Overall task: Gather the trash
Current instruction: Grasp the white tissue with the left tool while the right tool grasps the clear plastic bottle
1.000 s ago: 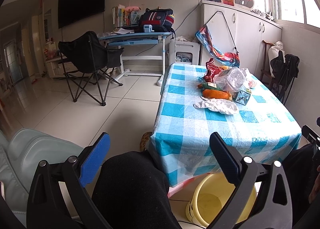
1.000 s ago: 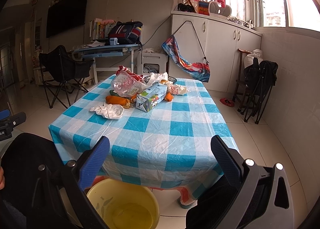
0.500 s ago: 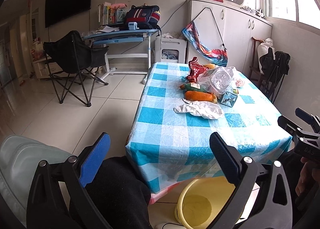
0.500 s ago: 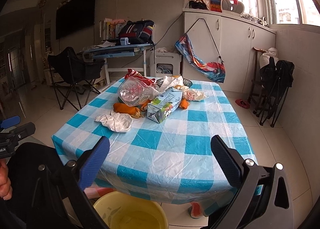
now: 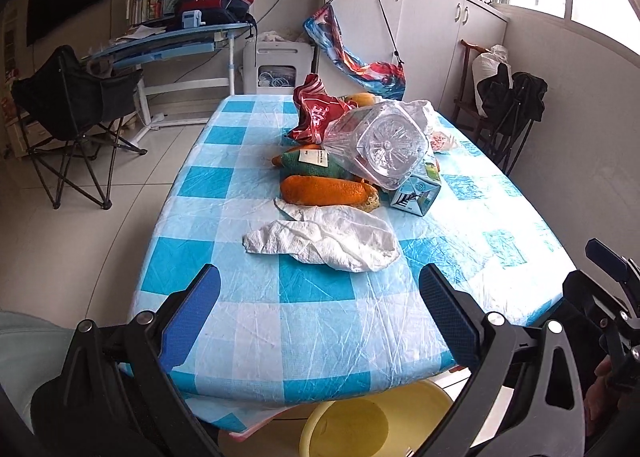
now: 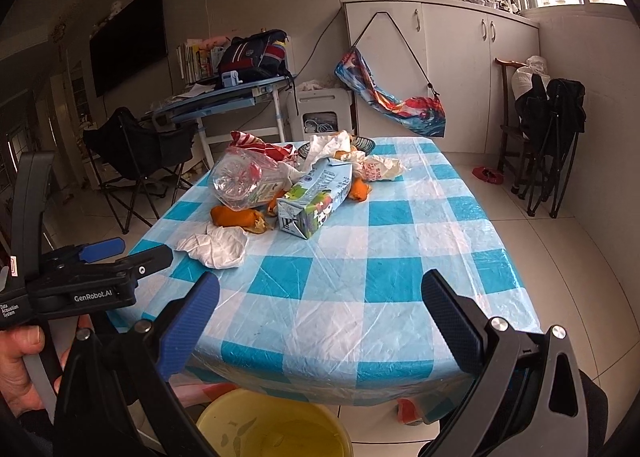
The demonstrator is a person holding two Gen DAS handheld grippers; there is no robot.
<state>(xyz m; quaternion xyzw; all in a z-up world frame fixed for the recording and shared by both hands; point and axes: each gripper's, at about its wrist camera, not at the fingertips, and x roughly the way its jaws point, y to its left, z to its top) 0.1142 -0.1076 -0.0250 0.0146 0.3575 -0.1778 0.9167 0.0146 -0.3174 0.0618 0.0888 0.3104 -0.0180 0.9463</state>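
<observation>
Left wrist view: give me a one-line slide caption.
Open left hand-held gripper faces a crumpled tissue and piled trash on the checked table, yellow bucket below.

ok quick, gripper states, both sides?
Left gripper: open, empty.
Right gripper: open, empty.

near tablecloth (image 5: 304,321) bare, trash pile (image 5: 360,161) beyond
</observation>
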